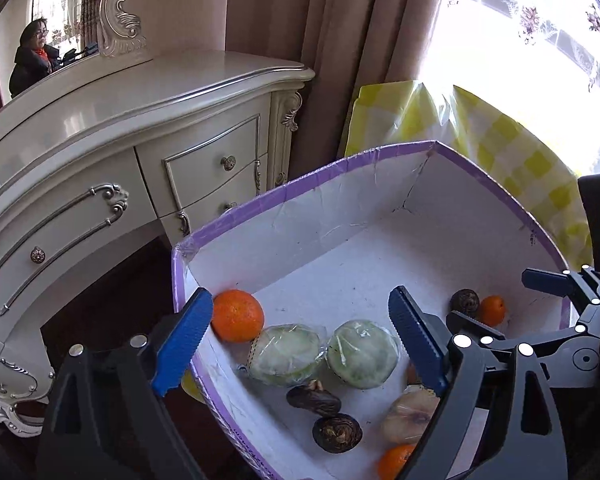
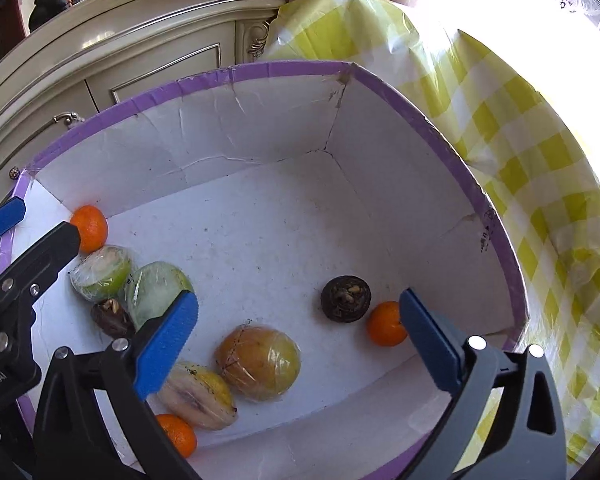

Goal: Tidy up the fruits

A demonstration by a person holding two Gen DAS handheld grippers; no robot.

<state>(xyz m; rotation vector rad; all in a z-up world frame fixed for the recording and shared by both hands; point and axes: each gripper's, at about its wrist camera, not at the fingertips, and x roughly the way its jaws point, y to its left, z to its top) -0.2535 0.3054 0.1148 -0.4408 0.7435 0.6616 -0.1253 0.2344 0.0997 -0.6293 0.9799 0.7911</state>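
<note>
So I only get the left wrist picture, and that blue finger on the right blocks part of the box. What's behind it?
Observer: A large yellow-orange fruit wrapped in film, lying on the floor of the box beside a paler wrapped fruit.
Visitor: And the other gripper, is it holding anything?
Observer: No. The right gripper is open over the box, with only bare floor between its fingers.

Purple-rimmed white box [image 2: 236,72], yellow-checked cloth [image 2: 520,120]
</note>
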